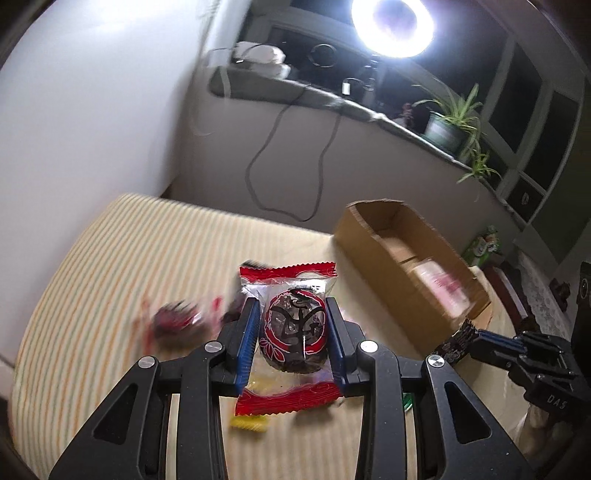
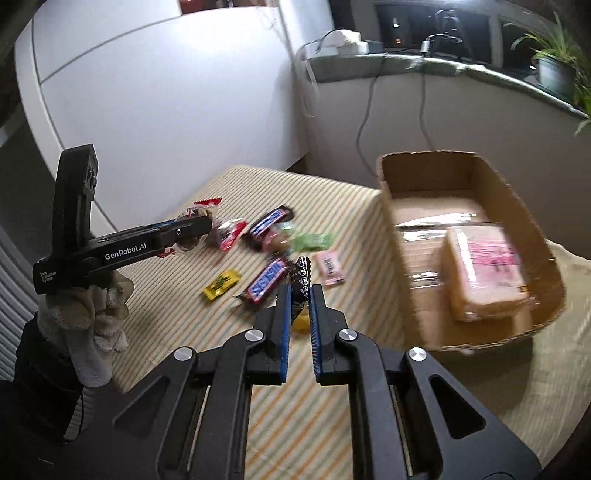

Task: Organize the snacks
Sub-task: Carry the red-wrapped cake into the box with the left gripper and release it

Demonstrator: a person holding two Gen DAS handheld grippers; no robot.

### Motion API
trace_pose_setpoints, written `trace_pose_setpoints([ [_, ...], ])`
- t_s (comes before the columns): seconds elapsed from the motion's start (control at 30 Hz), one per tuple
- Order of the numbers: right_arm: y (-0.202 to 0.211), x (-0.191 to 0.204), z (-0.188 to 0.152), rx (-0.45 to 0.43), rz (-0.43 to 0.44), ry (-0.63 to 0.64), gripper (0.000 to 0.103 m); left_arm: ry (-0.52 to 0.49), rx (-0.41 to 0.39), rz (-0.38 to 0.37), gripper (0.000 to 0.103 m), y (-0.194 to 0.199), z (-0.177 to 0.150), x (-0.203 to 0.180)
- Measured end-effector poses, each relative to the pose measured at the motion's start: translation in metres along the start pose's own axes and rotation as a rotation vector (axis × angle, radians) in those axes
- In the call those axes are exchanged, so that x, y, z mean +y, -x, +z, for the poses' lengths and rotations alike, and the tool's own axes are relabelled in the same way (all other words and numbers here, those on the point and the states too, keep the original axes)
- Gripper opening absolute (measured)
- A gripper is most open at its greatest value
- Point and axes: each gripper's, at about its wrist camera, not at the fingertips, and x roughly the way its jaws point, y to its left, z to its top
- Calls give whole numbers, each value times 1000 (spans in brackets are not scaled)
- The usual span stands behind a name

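My left gripper [image 1: 291,314] is shut on a red-and-clear wrapped dark cake [image 1: 293,332] and holds it above the striped tablecloth [image 1: 110,266]. In the right wrist view the left gripper [image 2: 199,225] shows at the left with that packet. My right gripper [image 2: 298,291] is shut on a dark patterned candy bar [image 2: 301,280]; it also shows in the left wrist view [image 1: 456,341]. The cardboard box [image 2: 509,192] stands to the right and holds a pink-labelled pack [image 2: 487,273]. Loose snacks lie on the cloth: two Snickers bars [image 2: 267,280], a yellow packet [image 2: 221,284], a pink packet [image 2: 330,267].
A second red wrapped cake [image 1: 173,321] lies blurred on the cloth left of the left gripper. A green packet [image 2: 310,242] lies among the snacks. A windowsill with a potted plant [image 1: 448,122], cables and a bright ring lamp [image 1: 393,26] runs behind the table.
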Motion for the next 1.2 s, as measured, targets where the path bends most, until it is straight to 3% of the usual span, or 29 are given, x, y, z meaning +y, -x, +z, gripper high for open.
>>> trace_pose_setpoints([
  [0.57, 35, -74, 7, -69, -88, -97, 9, -97, 40, -119, 33, -72, 46, -88],
  [1.2, 11, -100, -4, -9, -82, -125, 10, -160, 130, -140, 33, -124, 49, -131],
])
